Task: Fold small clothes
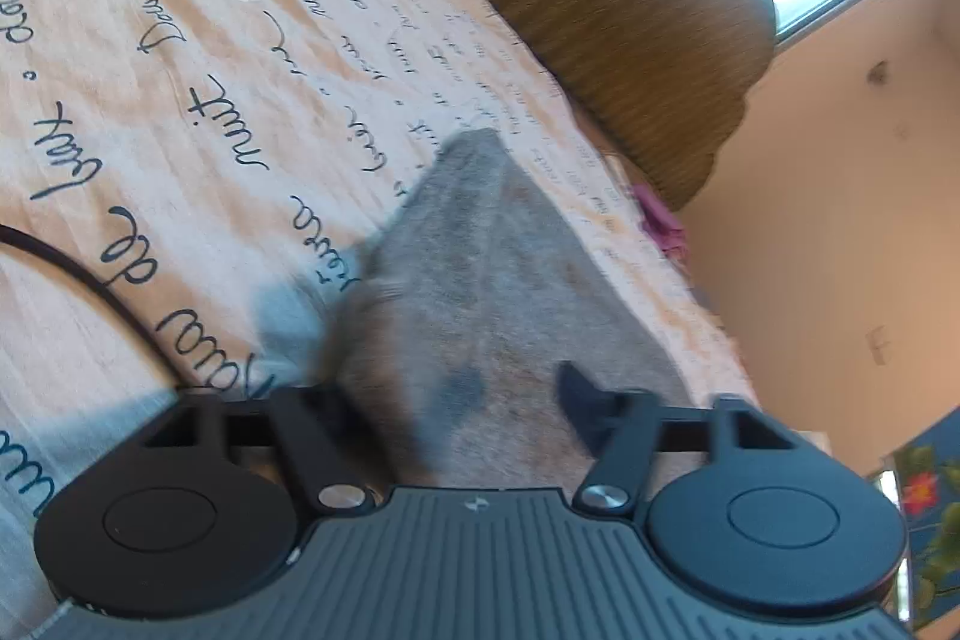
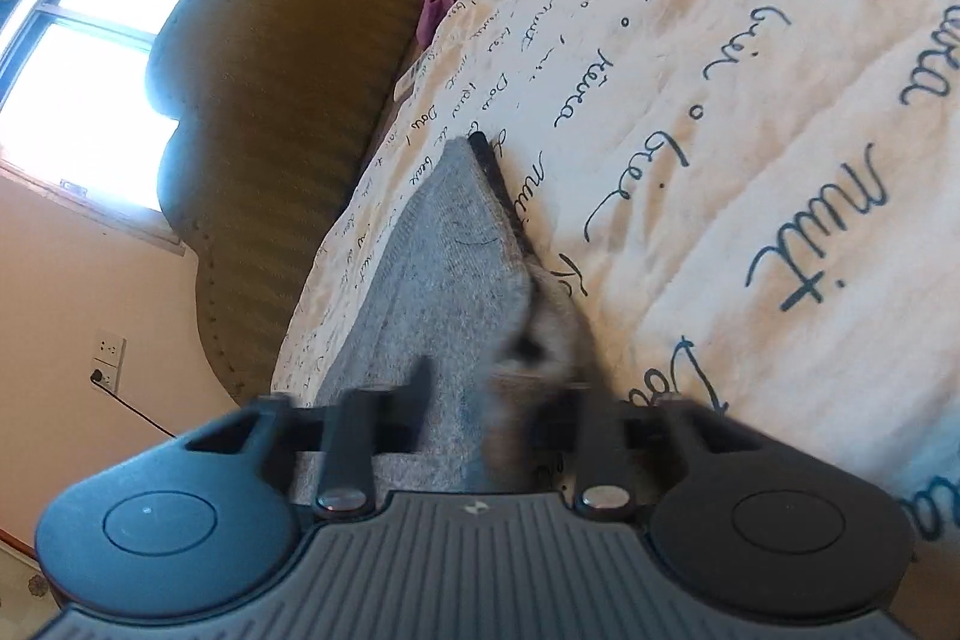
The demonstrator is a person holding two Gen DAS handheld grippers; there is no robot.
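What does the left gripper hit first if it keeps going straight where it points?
Likely the grey garment directly ahead of the left gripper, lying on the printed bedspread; blur leaves depth unclear.

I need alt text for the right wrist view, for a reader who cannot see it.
A grey piece of clothing lies on a cream bedspread printed with dark handwriting, directly in front of the right tool, whose fingers are blurred. Behind it stand a brown headboard and a bright window.

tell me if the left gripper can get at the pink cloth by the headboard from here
Probably not without moving. The left gripper sits over the grey garment near the camera, and the pink cloth lies far up the bedspread; nothing blocks the way.
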